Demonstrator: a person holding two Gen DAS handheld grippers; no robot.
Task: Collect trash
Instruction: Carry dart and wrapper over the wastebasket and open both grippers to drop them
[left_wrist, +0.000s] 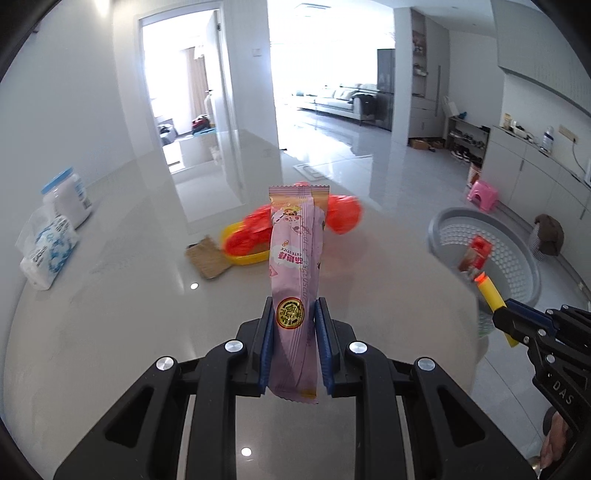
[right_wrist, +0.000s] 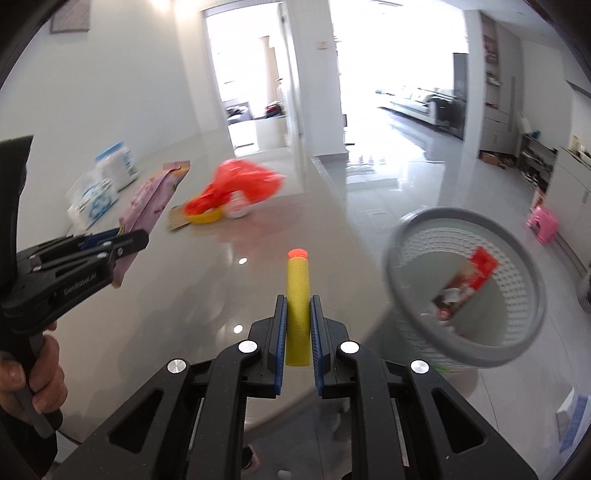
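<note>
My left gripper (left_wrist: 294, 314) is shut on a long pink snack wrapper (left_wrist: 295, 254), which stands up between its blue pads above the glossy table (left_wrist: 129, 295). The wrapper (right_wrist: 147, 203) and that left gripper (right_wrist: 142, 236) also show at the left of the right wrist view. My right gripper (right_wrist: 298, 306) is shut on a yellow foam dart (right_wrist: 297, 314) with an orange tip. That dart (left_wrist: 491, 293) and right gripper (left_wrist: 498, 317) appear at the right of the left wrist view. A grey perforated basket (right_wrist: 517, 354) stands off the table's right side, holding a red packet (right_wrist: 476, 273).
A red plastic bag (left_wrist: 340, 214) lies over a yellow dish (left_wrist: 247, 258) mid-table, beside a brown cardboard scrap (left_wrist: 208, 258). A white jar (left_wrist: 68, 195) and a tissue pack (left_wrist: 48, 251) sit at the left. A pink stool (left_wrist: 482, 194) stands on the floor. A hand (right_wrist: 40, 365) holds the left gripper's handle.
</note>
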